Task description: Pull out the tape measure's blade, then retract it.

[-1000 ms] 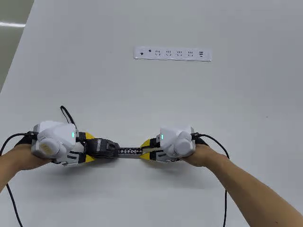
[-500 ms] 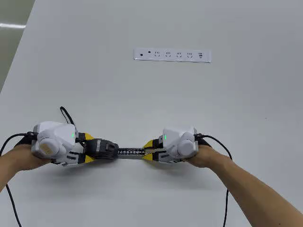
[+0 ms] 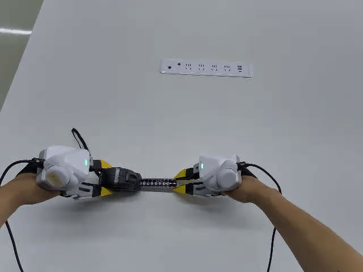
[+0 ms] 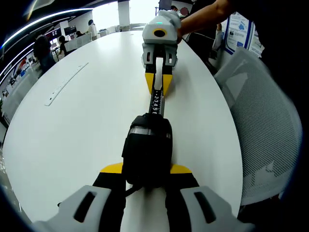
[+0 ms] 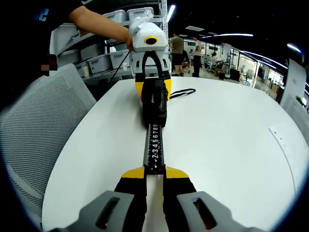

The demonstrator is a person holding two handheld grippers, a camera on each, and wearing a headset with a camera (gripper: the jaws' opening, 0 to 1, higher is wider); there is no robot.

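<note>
The black tape measure case (image 3: 121,179) lies low over the white table, and my left gripper (image 3: 105,180) is shut on it; in the left gripper view the case (image 4: 147,149) sits between the yellow-tipped jaws. A short length of dark blade (image 3: 158,183) with white numbers runs from the case to my right gripper (image 3: 180,183), which is shut on the blade's end. In the right gripper view the blade (image 5: 154,146) stretches straight ahead to the case (image 5: 155,102), with the left gripper (image 5: 152,84) behind it.
A white power strip (image 3: 206,67) lies flat toward the far side of the table (image 3: 170,113). Black cables trail from both grippers near the table's front edge. A grey mesh chair (image 5: 34,145) stands beside the table.
My right gripper has moved a little to the right, drawing out more blade. The left gripper and the case have stayed in place.
</note>
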